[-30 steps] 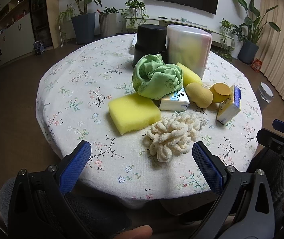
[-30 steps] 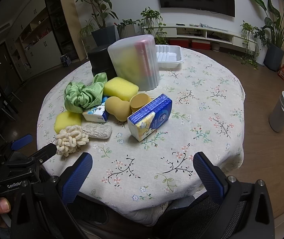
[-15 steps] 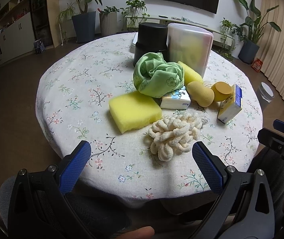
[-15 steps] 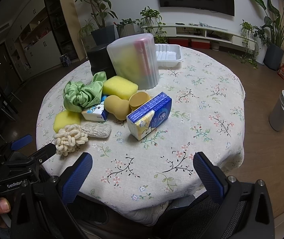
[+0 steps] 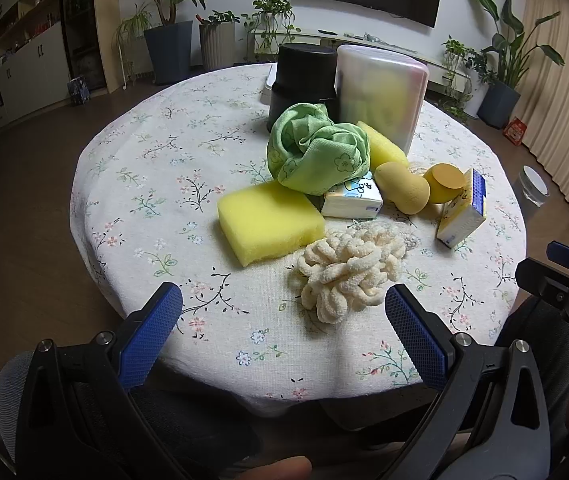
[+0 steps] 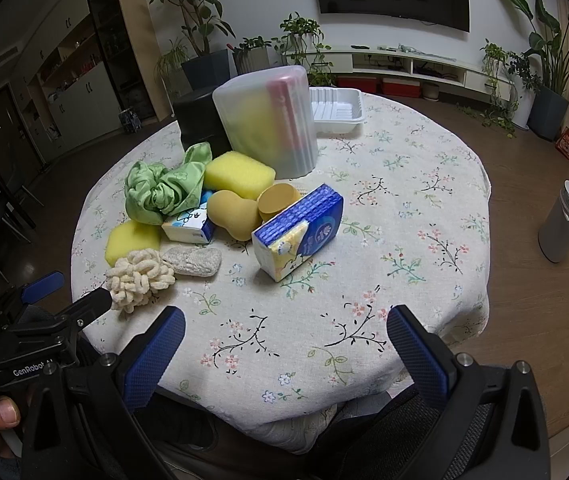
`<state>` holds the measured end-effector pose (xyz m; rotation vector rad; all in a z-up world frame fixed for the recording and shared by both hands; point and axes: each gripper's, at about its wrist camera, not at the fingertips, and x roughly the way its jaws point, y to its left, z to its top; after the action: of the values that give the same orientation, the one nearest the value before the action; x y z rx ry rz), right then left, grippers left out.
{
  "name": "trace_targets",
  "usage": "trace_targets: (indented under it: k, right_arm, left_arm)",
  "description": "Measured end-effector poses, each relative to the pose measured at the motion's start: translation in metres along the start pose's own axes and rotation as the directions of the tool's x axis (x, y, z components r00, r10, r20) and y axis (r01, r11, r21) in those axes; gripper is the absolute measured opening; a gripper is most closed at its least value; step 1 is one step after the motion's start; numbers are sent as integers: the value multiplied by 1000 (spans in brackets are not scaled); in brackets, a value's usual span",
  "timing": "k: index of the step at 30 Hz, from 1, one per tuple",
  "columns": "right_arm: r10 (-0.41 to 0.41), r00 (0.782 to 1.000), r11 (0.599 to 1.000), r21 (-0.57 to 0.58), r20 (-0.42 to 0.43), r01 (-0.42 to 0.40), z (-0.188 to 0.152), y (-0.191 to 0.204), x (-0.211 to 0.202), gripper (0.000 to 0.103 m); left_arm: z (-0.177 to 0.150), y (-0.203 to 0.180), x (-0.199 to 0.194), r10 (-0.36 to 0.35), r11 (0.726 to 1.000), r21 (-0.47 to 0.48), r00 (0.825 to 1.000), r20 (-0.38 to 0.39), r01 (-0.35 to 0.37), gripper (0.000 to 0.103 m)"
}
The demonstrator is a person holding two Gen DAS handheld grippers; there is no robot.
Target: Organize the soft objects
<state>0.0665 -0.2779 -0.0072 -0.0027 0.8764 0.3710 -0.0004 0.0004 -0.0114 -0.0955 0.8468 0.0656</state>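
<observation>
Soft things lie grouped on the round floral table [image 5: 156,184]: a yellow sponge [image 5: 270,222], a cream chenille puff [image 5: 350,270], a green cloth [image 5: 316,150], a small tissue pack [image 5: 352,200], tan makeup sponges [image 5: 402,192], a blue tissue pack [image 6: 298,236], a second yellow sponge [image 6: 238,174] and a grey pad [image 6: 194,261]. My left gripper [image 5: 282,320] is open and empty, at the near edge just short of the puff. My right gripper [image 6: 284,340] is open and empty over the near table edge.
A clear lidded container [image 6: 268,124] with sponges inside and a black canister [image 5: 304,76] stand behind the pile. A white tray [image 6: 336,110] sits at the far edge. A grey bin [image 6: 566,220] stands on the floor at right.
My left gripper has edged slightly forward toward the pile. The right gripper has barely moved. Nothing was taken hold of.
</observation>
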Motion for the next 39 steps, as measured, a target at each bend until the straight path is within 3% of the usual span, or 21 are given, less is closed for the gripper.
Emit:
trace_targets:
  k: [39]
  right_arm:
    - [-4, 1000, 1000, -1, -4, 4, -1, 0, 2, 103]
  left_arm:
    - [-3, 0, 6, -14, 1000, -13, 1000, -18, 13, 103]
